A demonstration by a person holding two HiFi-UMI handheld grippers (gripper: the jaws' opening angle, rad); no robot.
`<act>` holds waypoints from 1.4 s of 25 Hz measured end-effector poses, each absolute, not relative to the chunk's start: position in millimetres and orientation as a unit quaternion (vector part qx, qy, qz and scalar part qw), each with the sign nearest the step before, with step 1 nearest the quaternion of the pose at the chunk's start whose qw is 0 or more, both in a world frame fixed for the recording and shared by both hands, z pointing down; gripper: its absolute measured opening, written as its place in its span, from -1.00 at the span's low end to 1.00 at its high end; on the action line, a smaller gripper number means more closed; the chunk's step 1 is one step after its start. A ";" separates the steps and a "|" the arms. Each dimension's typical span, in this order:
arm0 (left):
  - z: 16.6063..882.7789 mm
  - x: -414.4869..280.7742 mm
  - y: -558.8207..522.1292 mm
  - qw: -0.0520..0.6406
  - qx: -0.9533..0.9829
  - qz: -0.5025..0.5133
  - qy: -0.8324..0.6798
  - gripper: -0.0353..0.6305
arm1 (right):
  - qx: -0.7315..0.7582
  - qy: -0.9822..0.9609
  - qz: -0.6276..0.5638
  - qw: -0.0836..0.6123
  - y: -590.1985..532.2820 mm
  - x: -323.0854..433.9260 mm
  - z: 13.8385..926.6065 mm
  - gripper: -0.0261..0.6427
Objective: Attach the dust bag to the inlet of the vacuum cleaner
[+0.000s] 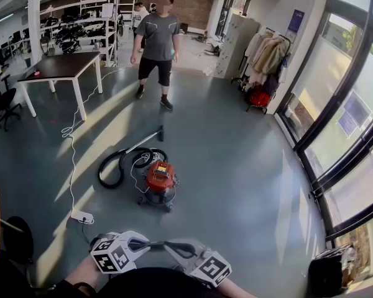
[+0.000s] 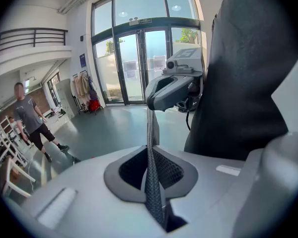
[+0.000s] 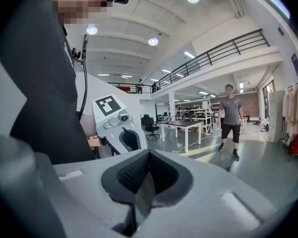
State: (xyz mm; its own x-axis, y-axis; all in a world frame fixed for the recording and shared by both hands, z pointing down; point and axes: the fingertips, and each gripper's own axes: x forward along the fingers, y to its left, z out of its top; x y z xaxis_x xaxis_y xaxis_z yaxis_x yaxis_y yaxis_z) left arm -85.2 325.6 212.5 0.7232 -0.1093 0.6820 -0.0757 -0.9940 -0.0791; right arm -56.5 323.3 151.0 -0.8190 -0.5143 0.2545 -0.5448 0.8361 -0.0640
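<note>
A red vacuum cleaner (image 1: 160,179) stands on the grey floor, its black hose (image 1: 115,166) coiled to its left and ending in a wand. No dust bag shows in any view. Both grippers are held close to my body at the bottom of the head view, pointing at each other. My left gripper (image 1: 150,245) (image 2: 150,133) is shut with its pads together and nothing between them. My right gripper (image 1: 181,249) (image 3: 146,175) is shut and empty too. Each gripper view shows the other gripper just ahead: the right one (image 2: 174,86), the left one (image 3: 116,125).
A person (image 1: 156,42) stands beyond the vacuum. A white-legged table (image 1: 62,67) is at the back left, with a white cable running to a power strip (image 1: 82,216). A coat rack (image 1: 264,67) and tall windows (image 1: 342,123) line the right side. A dark box (image 1: 332,269) sits bottom right.
</note>
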 end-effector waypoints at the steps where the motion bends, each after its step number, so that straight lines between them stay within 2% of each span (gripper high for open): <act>1: 211.4 -84.6 325.4 0.023 -0.928 -0.369 0.050 -0.77 | 0.279 -0.951 0.066 0.116 322.6 -56.8 146.5 -0.94; 21: 216.0 -86.3 325.0 0.021 -0.925 -0.376 0.052 -0.77 | 0.266 -0.957 0.065 0.099 322.4 -62.0 138.7 -0.94; 35: 222.7 -48.1 321.9 0.012 -0.922 -0.383 0.059 -0.77 | 0.257 -0.959 0.077 0.088 316.7 -19.5 144.6 -0.94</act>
State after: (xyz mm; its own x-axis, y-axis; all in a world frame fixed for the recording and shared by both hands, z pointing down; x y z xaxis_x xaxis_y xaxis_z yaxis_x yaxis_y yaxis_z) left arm -48.1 321.9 222.7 0.6997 -0.1176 0.7047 -0.0999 -0.9928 -0.0665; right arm -19.5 316.7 144.6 -0.8530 -0.4788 0.2077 -0.5057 0.8566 -0.1023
